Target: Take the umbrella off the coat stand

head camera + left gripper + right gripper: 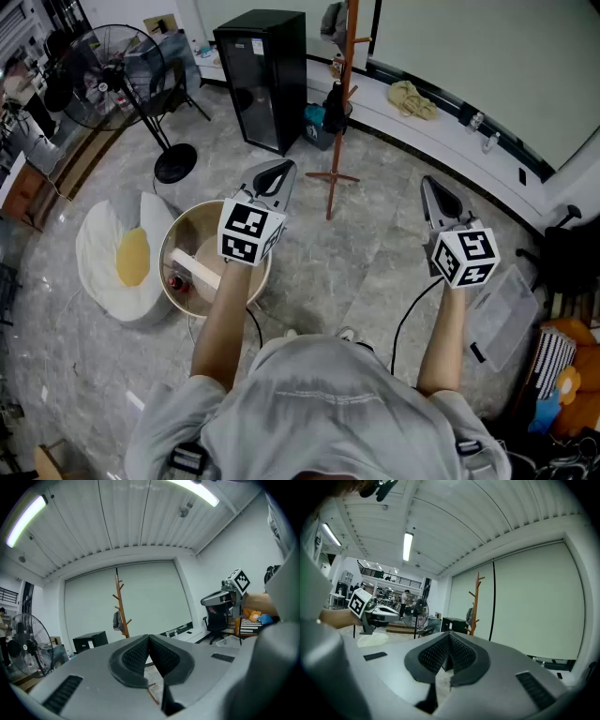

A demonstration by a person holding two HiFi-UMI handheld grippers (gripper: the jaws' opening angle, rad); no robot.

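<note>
The orange-brown wooden coat stand (349, 84) rises from the marble floor ahead of me, between both grippers. A grey folded bundle (333, 23), which looks like the umbrella, hangs from a peg near its top. It also shows in the left gripper view (116, 620) and the right gripper view (469, 616). A dark object (336, 108) sits lower by the pole. My left gripper (278, 169) (149, 637) and right gripper (433, 185) (449, 634) are held level, well short of the stand. Both are shut with nothing between the pads.
A black cabinet (262, 80) stands left of the stand, with a pedestal fan (122, 75) further left. A round tub (183, 234) and a white cushion (117, 258) lie near my left arm. An office chair (567, 253) and a clear plastic lid (506, 314) are at right.
</note>
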